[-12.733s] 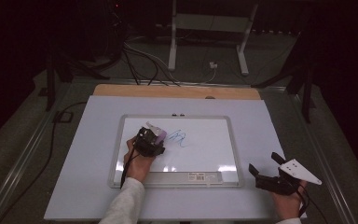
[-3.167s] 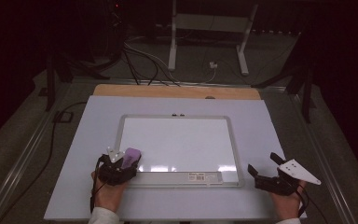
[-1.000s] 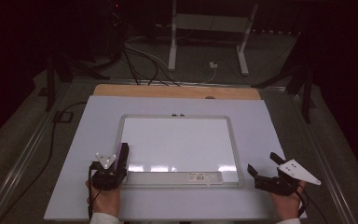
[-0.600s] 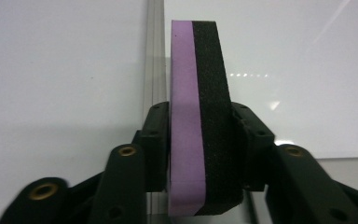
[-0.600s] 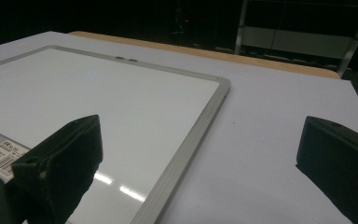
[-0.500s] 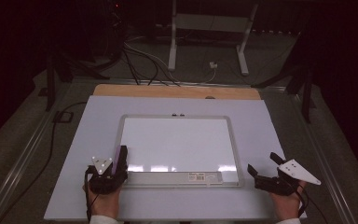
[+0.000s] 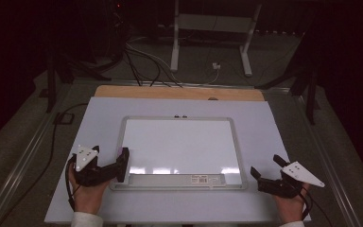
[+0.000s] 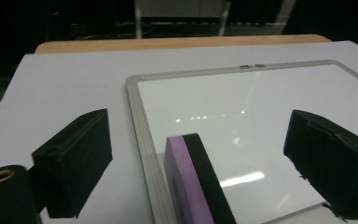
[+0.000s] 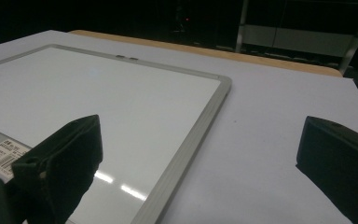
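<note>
We judge that the work here is wiping the whiteboard [image 7: 182, 146], and that it is almost finished: the white surface shows no marks in the high view, only reflections of the lamps. What we think is left is small: to take the hands fully away, or to move the eraser [image 8: 193, 179] to another place if that is wanted.

The eraser, with a purple layer and a black layer, stands on its narrow edge at the lower left corner of the whiteboard, on or just beside the grey frame; we cannot tell which exactly. In the left gripper view its long axis runs away from the camera, roughly parallel to the left side of the frame, and its purple face looks toward the bare counter [image 7: 99, 123] on the left. In the high view it is the dark upright piece [image 7: 122, 164] just in front of the left hand-held gripper [image 7: 105, 169].

The jaws of the left hand-held gripper have just been opening. They stand wide apart now, with the eraser between them but free, because neither pad touches it. The right hand-held gripper [image 7: 267, 176] rests on the counter to the right of the whiteboard, jaws also apart and holding nothing.
</note>
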The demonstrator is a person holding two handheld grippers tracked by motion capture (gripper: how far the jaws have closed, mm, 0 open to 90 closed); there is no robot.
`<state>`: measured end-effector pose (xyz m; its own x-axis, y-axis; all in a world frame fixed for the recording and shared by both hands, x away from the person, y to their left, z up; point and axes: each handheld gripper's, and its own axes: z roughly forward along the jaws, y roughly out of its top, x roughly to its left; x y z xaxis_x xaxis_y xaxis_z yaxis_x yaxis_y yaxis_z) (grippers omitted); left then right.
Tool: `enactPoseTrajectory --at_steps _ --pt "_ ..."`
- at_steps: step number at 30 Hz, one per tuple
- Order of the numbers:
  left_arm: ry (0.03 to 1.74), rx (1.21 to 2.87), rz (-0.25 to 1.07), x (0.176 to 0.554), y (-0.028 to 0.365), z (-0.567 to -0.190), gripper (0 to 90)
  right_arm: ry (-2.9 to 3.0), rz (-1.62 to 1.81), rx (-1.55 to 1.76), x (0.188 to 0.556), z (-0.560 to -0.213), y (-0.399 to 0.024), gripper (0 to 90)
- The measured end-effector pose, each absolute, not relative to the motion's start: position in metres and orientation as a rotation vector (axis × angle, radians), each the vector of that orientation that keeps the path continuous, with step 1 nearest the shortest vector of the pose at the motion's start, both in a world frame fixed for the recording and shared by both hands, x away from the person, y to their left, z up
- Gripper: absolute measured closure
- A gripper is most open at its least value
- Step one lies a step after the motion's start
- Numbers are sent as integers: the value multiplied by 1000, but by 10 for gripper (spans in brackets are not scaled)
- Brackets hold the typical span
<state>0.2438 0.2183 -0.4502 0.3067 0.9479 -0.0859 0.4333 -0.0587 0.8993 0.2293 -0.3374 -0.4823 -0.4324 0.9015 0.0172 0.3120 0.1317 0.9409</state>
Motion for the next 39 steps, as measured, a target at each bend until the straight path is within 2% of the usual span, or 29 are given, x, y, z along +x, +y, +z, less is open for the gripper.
enactPoseTrajectory --at_steps 3,7,23,39 --pt "1273 1674 716 249 226 -452 32 1835 1306 1162 229 -482 -336 7" --pt "1254 1698 727 253 232 -456 22 1846 1306 1146 229 -482 -333 7" --pt "1134 1665 749 247 252 -467 4 1843 1325 1140 229 -482 -334 6" --pt "1126 1646 777 241 254 -471 4 1835 1330 1159 230 -482 -337 6"
